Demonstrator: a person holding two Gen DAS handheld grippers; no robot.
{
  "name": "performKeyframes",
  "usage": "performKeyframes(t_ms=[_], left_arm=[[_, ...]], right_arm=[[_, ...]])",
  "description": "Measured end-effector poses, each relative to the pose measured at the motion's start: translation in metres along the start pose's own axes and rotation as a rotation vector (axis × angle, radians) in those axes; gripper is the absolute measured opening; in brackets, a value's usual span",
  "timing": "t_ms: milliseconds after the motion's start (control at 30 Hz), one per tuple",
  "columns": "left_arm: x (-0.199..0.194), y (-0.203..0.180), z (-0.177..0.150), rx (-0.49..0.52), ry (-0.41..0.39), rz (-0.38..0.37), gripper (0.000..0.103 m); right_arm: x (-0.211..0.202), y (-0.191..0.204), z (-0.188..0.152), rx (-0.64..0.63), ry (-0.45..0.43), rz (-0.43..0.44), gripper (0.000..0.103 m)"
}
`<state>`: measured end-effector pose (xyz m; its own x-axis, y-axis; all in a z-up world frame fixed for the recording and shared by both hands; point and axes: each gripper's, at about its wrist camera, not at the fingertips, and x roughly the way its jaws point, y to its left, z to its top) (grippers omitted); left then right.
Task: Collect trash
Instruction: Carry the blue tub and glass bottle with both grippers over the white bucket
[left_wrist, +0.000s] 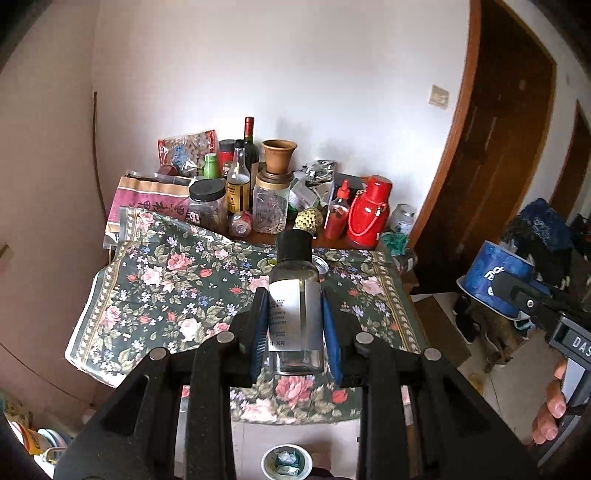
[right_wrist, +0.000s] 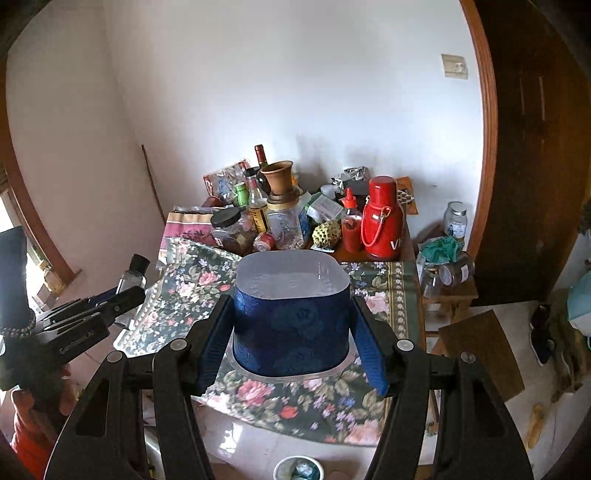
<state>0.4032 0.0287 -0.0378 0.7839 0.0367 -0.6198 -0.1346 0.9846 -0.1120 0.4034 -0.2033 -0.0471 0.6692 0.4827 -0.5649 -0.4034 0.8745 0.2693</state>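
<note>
The left gripper (left_wrist: 295, 325) clamped a clear, black-capped bottle (left_wrist: 295, 295) with a white label, held above the floral cloth (left_wrist: 177, 280). The right gripper (right_wrist: 291, 328) squeezed an upside-down blue tub (right_wrist: 291, 317), its inside hidden. Jars and a red flask (left_wrist: 367, 212) crowded the table at twelve o'clock; a small bowl (left_wrist: 286, 461) sat at six, contents unclear.

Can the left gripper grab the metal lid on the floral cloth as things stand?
Probably not yet. The left gripper is shut on the clear bottle, so its fingers are full. The metal lid lies exposed on the cloth just beyond.
</note>
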Motion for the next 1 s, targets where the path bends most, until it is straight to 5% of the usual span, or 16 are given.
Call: performKeyframes(t_ms=[500,1000], left_arm=[[-0.102,0.074,-0.102,0.096,0.069,-0.101,0.027],[-0.077,0.091,-0.176,0.077,0.284,-0.143,0.027]], right_arm=[[-0.056,0.104,-0.110,0.118,0.056,-0.083,0.059],[-0.018,0.128,-0.191,0.132,0.304,-0.104,0.059]])
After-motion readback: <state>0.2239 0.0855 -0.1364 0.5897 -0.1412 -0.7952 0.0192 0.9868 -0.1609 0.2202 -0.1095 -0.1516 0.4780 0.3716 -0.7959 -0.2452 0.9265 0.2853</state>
